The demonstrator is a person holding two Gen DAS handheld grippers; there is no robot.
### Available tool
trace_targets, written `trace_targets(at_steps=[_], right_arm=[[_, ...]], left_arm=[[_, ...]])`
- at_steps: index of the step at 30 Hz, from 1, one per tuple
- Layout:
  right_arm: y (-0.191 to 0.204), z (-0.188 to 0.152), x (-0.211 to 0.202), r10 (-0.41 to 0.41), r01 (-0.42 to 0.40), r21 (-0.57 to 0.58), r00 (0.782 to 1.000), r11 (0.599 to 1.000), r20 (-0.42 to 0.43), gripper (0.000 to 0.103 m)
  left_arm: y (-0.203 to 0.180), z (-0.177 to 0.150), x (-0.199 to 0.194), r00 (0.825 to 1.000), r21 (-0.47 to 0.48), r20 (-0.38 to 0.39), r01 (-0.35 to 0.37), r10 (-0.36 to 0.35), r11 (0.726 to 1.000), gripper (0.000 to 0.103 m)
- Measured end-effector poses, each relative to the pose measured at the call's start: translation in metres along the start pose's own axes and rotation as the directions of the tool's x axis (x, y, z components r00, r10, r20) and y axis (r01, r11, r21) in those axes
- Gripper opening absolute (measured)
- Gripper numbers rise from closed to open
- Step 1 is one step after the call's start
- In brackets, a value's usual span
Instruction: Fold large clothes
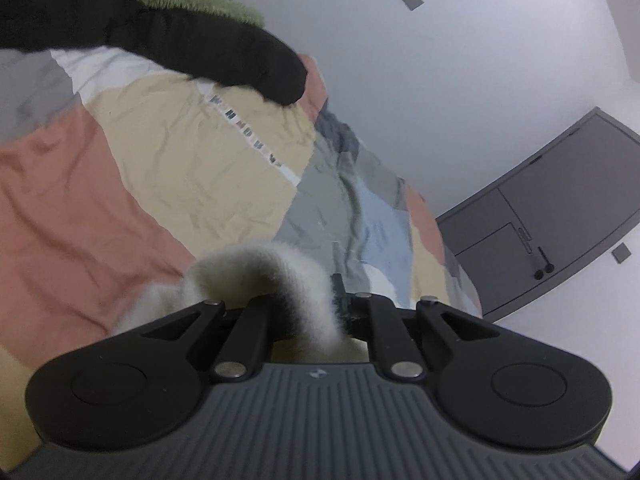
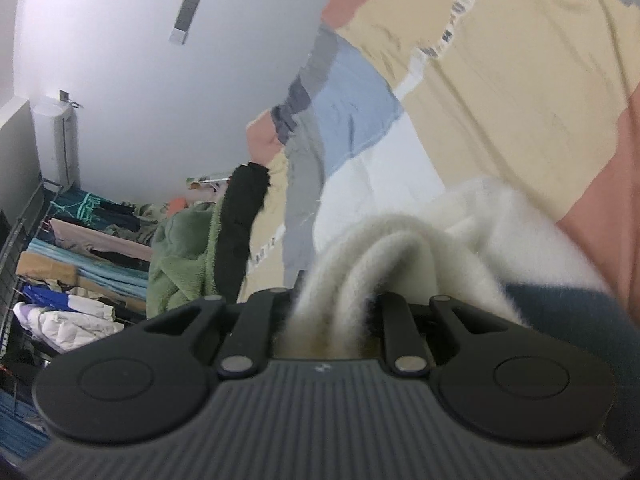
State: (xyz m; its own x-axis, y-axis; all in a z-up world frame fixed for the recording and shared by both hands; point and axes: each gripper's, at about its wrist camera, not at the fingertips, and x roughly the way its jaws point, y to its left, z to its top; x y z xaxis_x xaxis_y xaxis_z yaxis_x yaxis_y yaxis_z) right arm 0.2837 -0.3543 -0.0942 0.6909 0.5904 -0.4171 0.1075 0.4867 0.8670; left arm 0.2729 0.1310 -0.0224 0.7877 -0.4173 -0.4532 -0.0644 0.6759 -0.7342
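Both grippers, left gripper and right gripper, are clamped on the fluffy white garment; patchwork bedspread at 12 o'clock.

Both views are lit evenly by soft, diffuse indoor light, with no hard shadows or glare. The pale grey-white wall reads bright and flat. Fisheye distortion bends straight lines near the edges, curving the dark grey cabinet door. The fluffy white fleece garment close to the lens is soft and out of focus, and the multicoloured patchwork bedsheet shows slight motion blur.
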Motion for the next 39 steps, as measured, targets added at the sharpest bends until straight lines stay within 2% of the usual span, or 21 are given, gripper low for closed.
trace_targets(at_steps=[4, 6, 7, 8, 10, 11, 15, 18, 20, 22, 24, 27, 29, 30, 32, 35, 36, 39], right_arm=[[-0.008, 0.002, 0.015, -0.007, 0.008, 0.014, 0.999, 1.0, -0.036, 0.023], [-0.008, 0.003, 0.014, 0.014, -0.013, 0.017, 0.999, 1.0, -0.044, 0.032], [-0.008, 0.004, 0.014, 0.031, -0.03, 0.017, 0.998, 0.999, -0.048, 0.047], [-0.007, 0.004, 0.012, 0.06, -0.059, 0.016, 0.997, 0.998, -0.049, 0.069], [-0.001, 0.003, 0.006, 0.138, -0.137, 0.01, 0.99, 0.99, -0.036, 0.089], [0.002, 0.002, 0.002, 0.167, -0.167, 0.001, 0.986, 0.986, -0.026, 0.089], [0.023, -0.006, -0.029, 0.215, -0.211, -0.075, 0.976, 0.975, 0.042, 0.089], [0.034, -0.02, -0.052, 0.228, -0.219, -0.15, 0.972, 0.964, 0.052, 0.089], [0.04, -0.028, -0.059, 0.206, -0.195, -0.2, 0.978, 0.96, 0.037, 0.089], [0.048, -0.039, -0.063, 0.139, -0.123, -0.271, 0.989, 0.955, 0.041, 0.089], [0.057, -0.05, -0.062, 0.055, -0.033, -0.363, 0.997, 0.931, 0.052, 0.088], [0.069, -0.063, -0.051, -0.068, 0.105, -0.488, 0.993, 0.867, 0.091, 0.086], [0.072, -0.071, -0.042, -0.125, 0.163, -0.554, 0.987, 0.817, 0.106, 0.078], [0.074, -0.076, -0.036, -0.156, 0.193, -0.587, 0.981, 0.786, 0.114, 0.077], [0.077, -0.083, -0.025, -0.203, 0.241, -0.651, 0.97, 0.72, 0.134, 0.066], [0.078, -0.092, -0.009, -0.28, 0.305, -0.716, 0.947, 0.628, 0.158, 0.064], [0.078, -0.096, -0.003, -0.309, 0.333, -0.739, 0.935, 0.586, 0.176, 0.064], [0.077, -0.111, 0.013, -0.395, 0.416, -0.803, 0.884, 0.426, 0.249, 0.063]], left_arm=[[0.011, 0.001, 0.013, 0.999, -0.039, -0.038, -0.019, 0.017, 0.999, 0.013], [0.013, 0.002, 0.016, 0.999, -0.056, -0.054, -0.012, 0.009, 0.998, 0.02], [0.014, 0.002, 0.016, 0.998, -0.061, -0.066, -0.003, -0.001, 0.998, 0.036], [0.012, 0.001, 0.014, 0.997, -0.062, -0.07, 0.014, -0.019, 0.998, 0.059], [0.006, 0.0, 0.003, 0.998, -0.053, -0.03, 0.057, -0.059, 0.997, 0.077], [0.001, -0.001, -0.005, 0.997, -0.037, -0.008, 0.077, -0.077, 0.996, 0.083], [-0.015, -0.007, -0.031, 0.991, 0.016, 0.018, 0.136, -0.136, 0.991, 0.085], [-0.026, -0.016, -0.048, 0.995, 0.09, 0.028, 0.096, -0.098, 0.991, 0.085], [-0.03, -0.024, -0.055, 0.998, 0.132, 0.01, 0.059, -0.061, 0.989, 0.085], [-0.034, -0.031, -0.062, 1.0, 0.174, -0.005, 0.017, -0.016, 0.985, 0.085], [-0.038, -0.038, -0.067, 1.0, 0.211, -0.014, -0.017, 0.021, 0.977, 0.085], [-0.043, -0.05, -0.067, 0.995, 0.297, -0.052, -0.06, 0.079, 0.953, 0.085], [-0.046, -0.058, -0.062, 0.991, 0.35, -0.054, -0.098, 0.124, 0.932, 0.085], [-0.047, -0.062, -0.059, 0.989, 0.367, -0.057, -0.109, 0.14, 0.924, 0.085], [-0.046, -0.065, -0.05, 0.985, 0.391, -0.064, -0.125, 0.162, 0.912, 0.085], [-0.044, -0.069, -0.036, 0.975, 0.42, -0.047, -0.177, 0.216, 0.89, 0.085], [-0.044, -0.069, -0.031, 0.971, 0.428, -0.037, -0.197, 0.234, 0.882, 0.085], [-0.043, -0.069, -0.017, 0.961, 0.441, -0.01, -0.245, 0.278, 0.863, 0.085]])
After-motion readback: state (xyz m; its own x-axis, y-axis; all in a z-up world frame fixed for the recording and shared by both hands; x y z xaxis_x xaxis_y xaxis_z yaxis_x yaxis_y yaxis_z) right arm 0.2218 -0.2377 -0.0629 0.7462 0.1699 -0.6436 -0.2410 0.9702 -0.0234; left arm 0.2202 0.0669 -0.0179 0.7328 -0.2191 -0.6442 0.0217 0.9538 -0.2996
